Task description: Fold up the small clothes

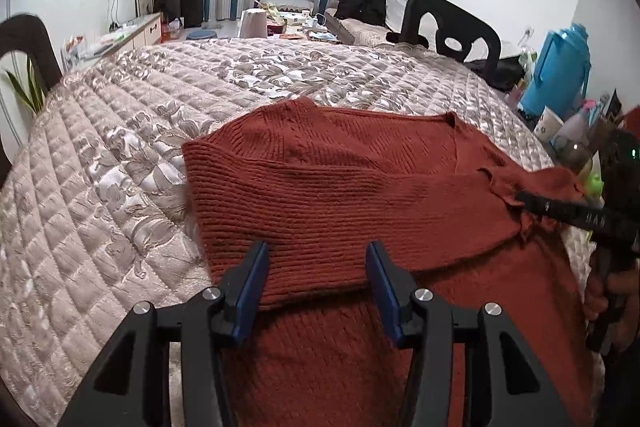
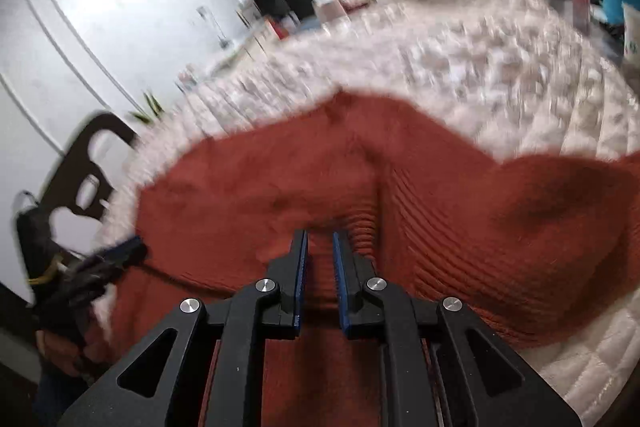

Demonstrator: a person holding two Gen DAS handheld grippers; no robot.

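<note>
Black tongs [image 1: 317, 255] w/ blue pads [image 1: 256, 275]

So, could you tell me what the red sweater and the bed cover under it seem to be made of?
The red sweater looks like a chunky knit, wool or acrylic: matte, with clear ribbed rows. The bed cover looks like quilted satin-type fabric, probably synthetic: stitched diamonds, a woven floral pattern and a soft sheen.

You have one rust-red knitted sweater [image 1: 360, 187], one quilted bed [image 1: 120, 167], two black chairs [image 1: 452, 27], one blue thermos [image 1: 560, 71], two grippers [image 1: 318, 287].
</note>
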